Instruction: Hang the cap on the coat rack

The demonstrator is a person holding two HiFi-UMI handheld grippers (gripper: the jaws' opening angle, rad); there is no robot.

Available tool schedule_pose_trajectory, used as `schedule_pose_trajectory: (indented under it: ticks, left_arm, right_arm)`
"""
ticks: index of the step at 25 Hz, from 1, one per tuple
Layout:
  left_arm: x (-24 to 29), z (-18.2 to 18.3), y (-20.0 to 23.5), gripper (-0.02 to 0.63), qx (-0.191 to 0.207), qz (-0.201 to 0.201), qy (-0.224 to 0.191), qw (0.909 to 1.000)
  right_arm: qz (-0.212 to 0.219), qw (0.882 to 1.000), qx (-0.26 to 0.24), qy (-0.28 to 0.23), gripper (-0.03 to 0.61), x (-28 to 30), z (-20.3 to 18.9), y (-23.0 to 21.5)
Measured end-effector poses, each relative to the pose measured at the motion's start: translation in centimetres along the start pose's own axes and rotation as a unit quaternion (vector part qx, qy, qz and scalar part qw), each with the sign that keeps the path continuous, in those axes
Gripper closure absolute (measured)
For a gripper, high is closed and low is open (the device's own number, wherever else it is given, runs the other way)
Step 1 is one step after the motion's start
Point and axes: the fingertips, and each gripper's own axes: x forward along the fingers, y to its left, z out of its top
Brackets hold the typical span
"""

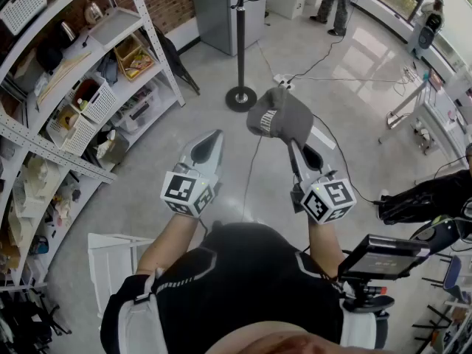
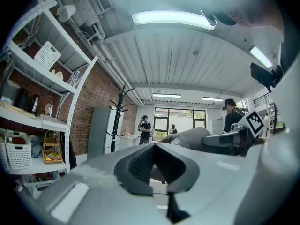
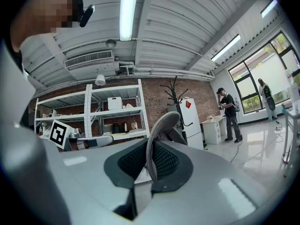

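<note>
Glossy pale floor (image 1: 354,72) beneath soft domed grey cap (image 1: 280,115) in right claw (image 1: 295,150)

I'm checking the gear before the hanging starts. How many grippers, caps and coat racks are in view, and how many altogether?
Grippers: 2, the left gripper and the right gripper
Cap: 1
Coat rack: 1
Total: 4
</note>
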Motion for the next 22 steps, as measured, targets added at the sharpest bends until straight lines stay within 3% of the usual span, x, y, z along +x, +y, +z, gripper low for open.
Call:
schedule_pose_trajectory:
  ticks: [8,22]
  left_arm:
    - [1.4,1.6,-0.2,0.612,0.012,-0.009,-0.007,0.9999]
    - [0.3,1.3,1.2,0.612,-0.007,-0.005,-0.006,0.9999]
  right_arm:
    - [-0.004,1.0,-0.021,-0.006,0.549,0.7,1.3,0.1]
    - [-0.005,1.0,-0.004,-0.015,0.548,1.3,1.4,1.3]
